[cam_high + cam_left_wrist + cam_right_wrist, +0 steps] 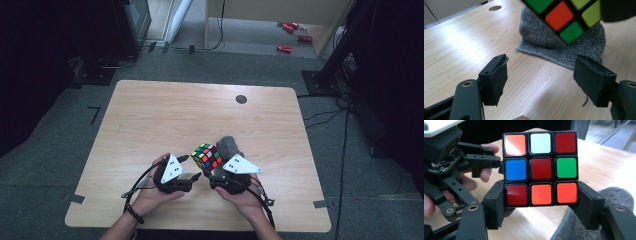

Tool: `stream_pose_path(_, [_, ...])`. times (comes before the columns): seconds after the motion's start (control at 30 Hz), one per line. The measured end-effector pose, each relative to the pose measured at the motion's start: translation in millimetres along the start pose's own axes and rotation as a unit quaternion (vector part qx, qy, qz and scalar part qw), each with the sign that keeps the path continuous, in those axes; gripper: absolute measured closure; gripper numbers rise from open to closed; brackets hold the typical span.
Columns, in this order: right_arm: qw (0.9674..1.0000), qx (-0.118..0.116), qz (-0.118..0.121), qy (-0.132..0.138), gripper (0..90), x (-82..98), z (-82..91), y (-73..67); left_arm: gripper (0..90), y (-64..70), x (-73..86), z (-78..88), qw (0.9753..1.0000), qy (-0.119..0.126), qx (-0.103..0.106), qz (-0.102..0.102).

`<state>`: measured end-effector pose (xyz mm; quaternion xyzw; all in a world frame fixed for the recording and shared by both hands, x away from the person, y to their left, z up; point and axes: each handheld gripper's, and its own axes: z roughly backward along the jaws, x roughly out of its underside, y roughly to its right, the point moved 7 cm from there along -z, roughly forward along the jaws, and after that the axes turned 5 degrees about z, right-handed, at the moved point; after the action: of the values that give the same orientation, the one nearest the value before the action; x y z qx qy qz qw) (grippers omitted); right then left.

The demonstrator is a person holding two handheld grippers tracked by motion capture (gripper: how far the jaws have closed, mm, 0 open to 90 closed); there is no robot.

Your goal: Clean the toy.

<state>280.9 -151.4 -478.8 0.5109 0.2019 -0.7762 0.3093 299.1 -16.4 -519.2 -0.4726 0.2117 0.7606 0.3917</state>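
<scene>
1. Red, orange, white, blue and green stickers face the right gripper view: the Rubik's cube (540, 168) is pinched by its bottom layer between the two pads of the right gripper (214, 176), clear of the wooden table (150, 115).
2. The left gripper (196, 176) holds nothing; its jaws stand apart with bare tabletop between the pads.
3. From the left gripper the cube (564, 17) lies ahead, above and toward the right jaw, one corner pointing down; the two upper layers stand free above the right gripper's pads.
4. The left gripper is the nearer free tool; its tips appear just beside the cube, though contact cannot be confirmed in the high view.
5. A grey knitted cloth (541, 40) lies on the table behind and under the cube
</scene>
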Motion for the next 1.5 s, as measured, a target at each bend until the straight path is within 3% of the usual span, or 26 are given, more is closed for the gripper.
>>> stream_pose_path(0.27, [0.9985,-0.037,-0.034,-0.021,34.2,0.6,-2.1,-6.7,22.6,6.6,0.1,-1.4,0.9981,0.008,-0.023,-0.058])
stream_pose_path(0.53, [0.9964,-0.048,-0.047,-0.051,34.2,5.8,-7.3,-10.8,18.9,7.4,-3.1,-0.4,0.9960,0.031,-0.033,-0.078])
stream_pose_path(0.67, [0.9950,-0.057,-0.051,-0.065,34.2,7.8,-9.5,-14.7,19.0,14.1,-5.2,1.7,0.9929,0.051,-0.027,-0.104])
stream_pose_path(0.77, [0.9932,-0.068,-0.054,-0.077,34.1,9.6,-11.8,-17.8,19.8,15.9,-4.8,1.9,0.9909,0.050,-0.032,-0.121])
stream_pose_path(0.93, [0.9892,-0.074,-0.089,-0.090,34.1,11.3,-13.5,-15.3,30.6,20.9,-3.3,2.3,0.9866,0.057,-0.030,-0.150])
stream_pose_path(1.17, [0.9853,-0.082,-0.109,-0.103,33.6,13.1,-14.9,-14.0,32.2,19.8,-1.3,2.2,0.9853,0.059,-0.035,-0.157])
stream_pose_path(1.3, [0.9840,-0.095,-0.123,-0.087,29.1,8.6,-11.4,-11.2,32.9,14.8,-1.5,3.7,0.9888,0.058,-0.036,-0.133])
stream_pose_path(1.5, [0.9900,-0.078,-0.109,-0.044,23.3,-0.6,-0.9,1.0,33.3,3.7,-3.5,8.1,0.9951,0.057,-0.024,-0.076])
